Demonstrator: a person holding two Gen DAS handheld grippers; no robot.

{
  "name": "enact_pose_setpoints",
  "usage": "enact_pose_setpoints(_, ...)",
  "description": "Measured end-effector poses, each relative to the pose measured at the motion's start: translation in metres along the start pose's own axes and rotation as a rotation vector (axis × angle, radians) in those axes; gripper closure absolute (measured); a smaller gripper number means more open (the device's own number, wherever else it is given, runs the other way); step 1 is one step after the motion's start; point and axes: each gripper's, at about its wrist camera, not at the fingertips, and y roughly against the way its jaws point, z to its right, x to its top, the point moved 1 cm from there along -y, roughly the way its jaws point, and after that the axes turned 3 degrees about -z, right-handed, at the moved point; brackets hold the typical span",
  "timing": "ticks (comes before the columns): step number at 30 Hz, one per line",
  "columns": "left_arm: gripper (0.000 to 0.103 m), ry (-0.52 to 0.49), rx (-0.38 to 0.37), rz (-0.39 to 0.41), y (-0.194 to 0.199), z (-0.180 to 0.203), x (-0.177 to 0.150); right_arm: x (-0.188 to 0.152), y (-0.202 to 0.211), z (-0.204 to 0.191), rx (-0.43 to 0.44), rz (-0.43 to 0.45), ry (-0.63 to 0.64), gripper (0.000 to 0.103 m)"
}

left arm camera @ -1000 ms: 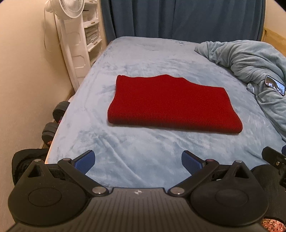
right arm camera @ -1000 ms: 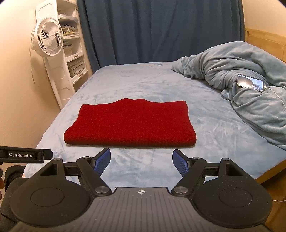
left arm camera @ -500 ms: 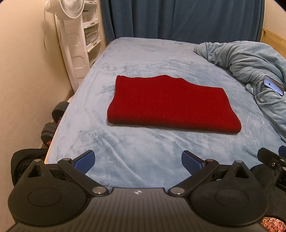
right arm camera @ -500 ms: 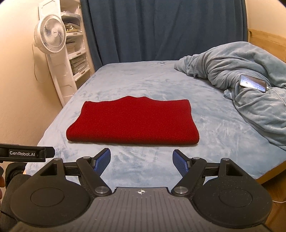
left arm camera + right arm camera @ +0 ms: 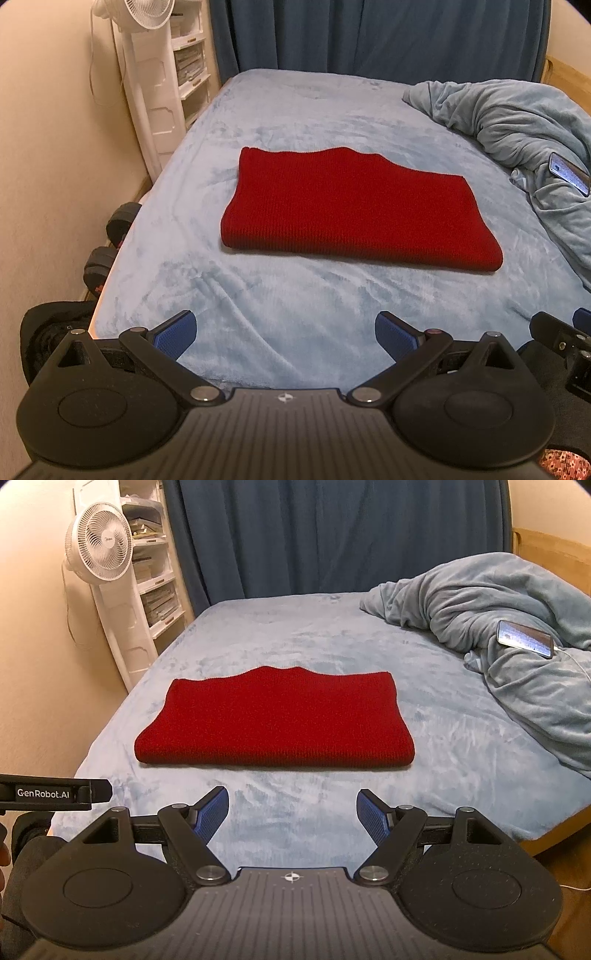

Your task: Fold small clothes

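A red knitted garment (image 5: 347, 210) lies folded into a flat rectangle in the middle of the light blue bed (image 5: 280, 302); it also shows in the right wrist view (image 5: 273, 723). My left gripper (image 5: 286, 332) is open and empty, held back near the bed's front edge, well short of the garment. My right gripper (image 5: 291, 812) is open and empty, also near the front edge, apart from the garment. The left gripper's side (image 5: 48, 794) shows at the left of the right wrist view.
A rumpled blue blanket (image 5: 517, 635) with a phone (image 5: 524, 638) on it fills the bed's right side. A white fan (image 5: 103, 546) and shelf unit (image 5: 155, 579) stand at the left wall. Dumbbells (image 5: 110, 243) lie on the floor at the left. Dark curtains (image 5: 332, 535) hang behind.
Both grippers have drifted slightly; the view of the garment shifted a little. The garment itself has not moved, and both grippers stay open.
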Motion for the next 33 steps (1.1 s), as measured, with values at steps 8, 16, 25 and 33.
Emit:
enact_pose_setpoints(8,0.0,0.001,0.006,-0.02,-0.009,0.001,0.002,0.0,-0.009,0.001,-0.004,-0.019,-0.003,0.025)
enact_pose_setpoints(16,0.0,-0.002,0.009,-0.045,-0.02,0.003,0.004,0.0,-0.019,0.002,-0.008,-0.041,-0.014,0.025)
enact_pose_setpoints(25,0.0,-0.002,0.014,-0.075,-0.033,0.005,0.006,0.0,-0.031,0.004,-0.014,-0.067,-0.02,0.025)
enact_pose_setpoints(33,0.0,-0.002,0.018,-0.113,-0.05,0.004,0.008,0.002,-0.047,0.009,-0.027,-0.095,-0.034,0.025)
